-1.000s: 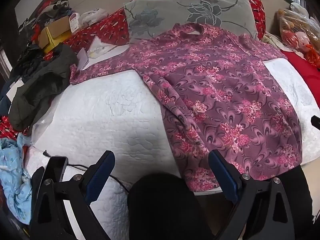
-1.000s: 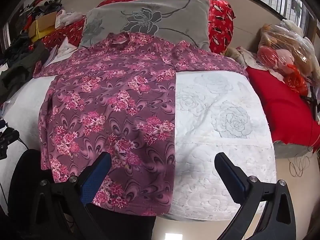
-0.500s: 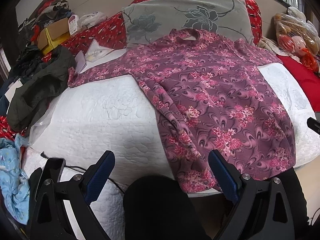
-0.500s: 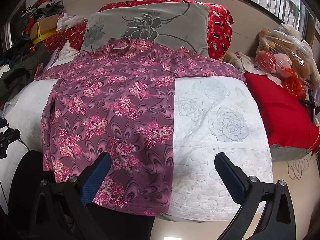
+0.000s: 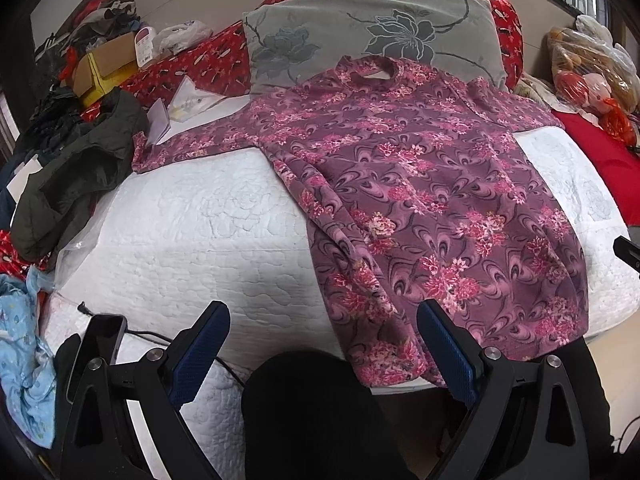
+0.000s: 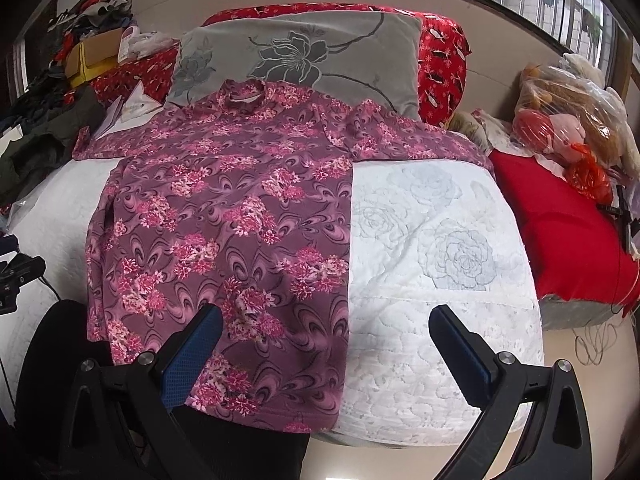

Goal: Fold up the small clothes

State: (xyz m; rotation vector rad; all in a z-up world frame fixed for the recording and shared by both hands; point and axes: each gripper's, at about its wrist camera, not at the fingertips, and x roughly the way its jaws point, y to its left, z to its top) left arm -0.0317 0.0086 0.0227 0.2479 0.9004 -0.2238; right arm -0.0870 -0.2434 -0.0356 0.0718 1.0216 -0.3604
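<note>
Floral shirt (image 5: pixel 420 200) lies flat, face up, on the white quilted bed cover (image 5: pixel 208 232), collar (image 5: pixel 374 69) up against the grey flower pillow (image 5: pixel 372 36), hem hanging just over the near edge of the bed. Both sleeves are spread out sideways: one runs toward the dark jacket (image 5: pixel 76 168), the other toward the red cushion (image 6: pixel 560 236) in the right view. Shirt itself looks the same as a second ago, same lay, same wrinkles along its left edge.

What differs: in both views the shirt sits lower and a bit smaller in frame than a second ago, and more of the pillow and back wall shows. I read that as both cameras pulled back or tilted up slightly; nothing on the bed has shifted.

Left gripper (image 5: pixel 323 334): jaws wide apart, nothing between them, off the fabric, hovering near the hem's left corner. Right gripper (image 6: pixel 326 338): jaws also wide apart and holding nothing, one finger over the shirt's lower part, the other over bare cover. Spread unchanged from the earlier frames.

A dark rounded shape, likely my operator's knee (image 5: pixel 312 412), sits under the left gripper. Off to the left: cardboard box (image 5: pixel 106 65), clothes pile, blue cloth (image 5: pixel 22 356). Bagged stuffed toys (image 6: pixel 568 116) at far right.
</note>
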